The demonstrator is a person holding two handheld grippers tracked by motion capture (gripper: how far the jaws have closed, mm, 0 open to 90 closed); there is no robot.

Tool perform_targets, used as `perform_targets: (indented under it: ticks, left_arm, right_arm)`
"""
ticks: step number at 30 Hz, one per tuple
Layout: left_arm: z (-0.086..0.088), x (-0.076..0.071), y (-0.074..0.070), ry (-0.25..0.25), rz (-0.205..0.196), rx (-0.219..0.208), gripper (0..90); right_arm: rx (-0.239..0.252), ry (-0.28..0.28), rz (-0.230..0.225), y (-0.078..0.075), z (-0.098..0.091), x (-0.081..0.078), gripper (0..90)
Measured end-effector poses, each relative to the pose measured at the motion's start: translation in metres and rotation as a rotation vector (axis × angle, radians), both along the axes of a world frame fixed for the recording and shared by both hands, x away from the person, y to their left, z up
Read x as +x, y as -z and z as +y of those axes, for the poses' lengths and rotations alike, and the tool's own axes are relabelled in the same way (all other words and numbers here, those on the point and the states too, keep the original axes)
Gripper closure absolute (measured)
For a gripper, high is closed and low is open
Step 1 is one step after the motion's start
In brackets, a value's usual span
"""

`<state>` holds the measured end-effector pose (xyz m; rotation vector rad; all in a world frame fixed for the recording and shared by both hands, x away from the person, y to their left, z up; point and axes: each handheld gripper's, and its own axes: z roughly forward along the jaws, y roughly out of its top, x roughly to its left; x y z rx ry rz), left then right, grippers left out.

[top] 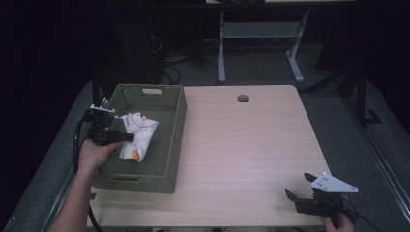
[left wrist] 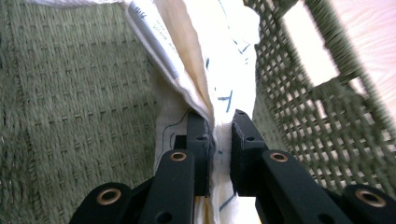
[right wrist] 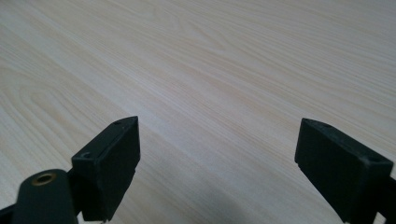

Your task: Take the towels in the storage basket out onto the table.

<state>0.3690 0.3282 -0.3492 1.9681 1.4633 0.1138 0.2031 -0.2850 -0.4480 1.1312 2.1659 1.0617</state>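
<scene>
Pale wood table (top: 251, 145), dark room behind. Green woven basket (top: 176, 111) at left of frame. Left gripper (left wrist: 219, 140) reaches into it, jaws clamped tight on a white printed bag (top: 138, 135). Right gripper (right wrist: 217, 168) at lower right, jaws wide apart, holding nothing.

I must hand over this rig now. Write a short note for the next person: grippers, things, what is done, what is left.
Left gripper: shut on the white crumpled cloth with dark and orange markings, inside the green woven rectangular basket at the table's left.
Right gripper: open, holds nothing, low over the light wooden table near its front right corner.
Done: cloth is gripped.
Left: probably lift the cloth out of the basket; it is not yet clear of it.
</scene>
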Motion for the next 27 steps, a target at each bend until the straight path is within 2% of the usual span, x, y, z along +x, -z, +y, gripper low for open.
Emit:
perform_targets:
  ticks: [5,6,11,13,20,27]
  left_arm:
    - [0.006,-0.002,-0.006,-0.03,-0.017,-0.063,80.2]
    - [0.006,-0.002,-0.006,-0.034,-0.022,-0.089,80.2]
    - [0.008,-0.003,-0.008,-0.037,-0.034,-0.133,80.2]
    - [0.009,-0.003,-0.008,-0.044,-0.038,-0.173,80.2]
    - [0.014,-0.004,-0.013,-0.061,-0.065,-0.264,80.2]
    - [0.014,-0.005,-0.015,-0.048,-0.087,-0.352,80.2]
  right_arm:
    - [0.001,0.002,-0.004,0.0,0.0,-0.001,13.9]
    - [0.001,0.002,-0.004,0.0,0.0,-0.001,13.9]
    - [0.004,0.006,0.001,0.0,0.0,0.0,13.9]
    - [0.0,0.009,-0.002,0.0,0.0,0.0,13.8]
    - [0.008,0.027,-0.005,0.0,-0.004,0.0,13.9]
    - [0.009,0.028,-0.012,-0.001,-0.004,-0.001,13.8]
